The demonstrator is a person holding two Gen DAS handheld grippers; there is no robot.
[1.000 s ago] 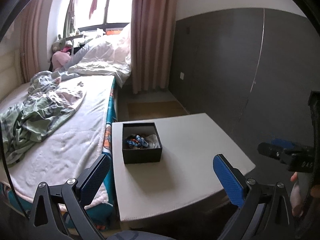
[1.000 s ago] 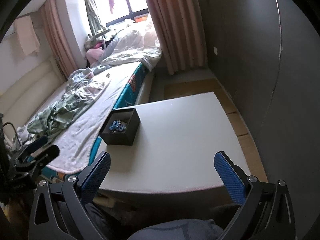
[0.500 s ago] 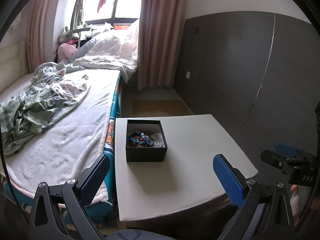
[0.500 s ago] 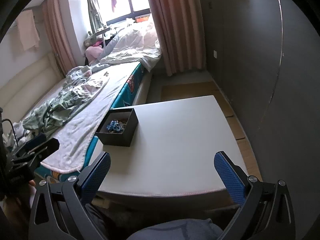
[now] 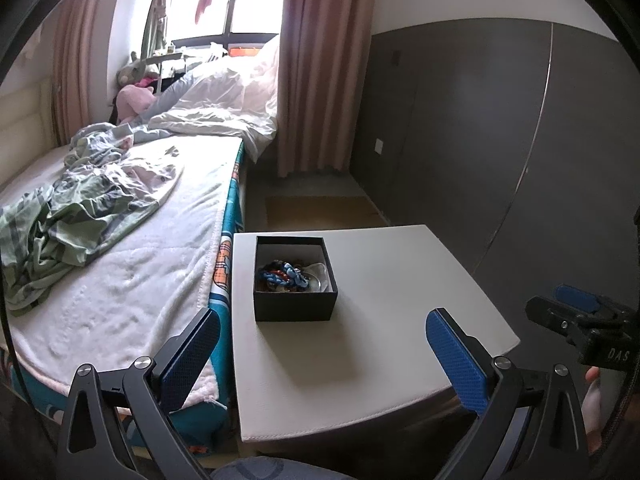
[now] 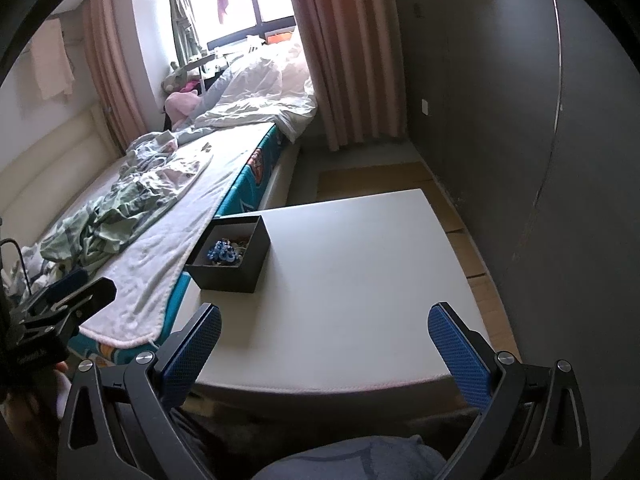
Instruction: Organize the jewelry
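- The box [image 5: 295, 280] is black, without lid, and stands on the white bench [image 5: 384, 344] near the edge that is beside the bed [image 5: 132, 264].
- Inside the box lies the jewelry [image 5: 286, 274], a mixed heap with blue braided pieces.
- The left claw [image 5: 322, 354] is wide open, holds nothing, and is above the near part of the bench.
- The right claw [image 6: 326, 346] is also wide open and holds nothing.

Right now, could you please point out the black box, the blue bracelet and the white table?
black box [image 5: 295, 307]: left wrist view, front wall.
blue bracelet [image 5: 286, 273]: left wrist view, braided middle.
white table [image 6: 360, 280]: right wrist view, bare top.
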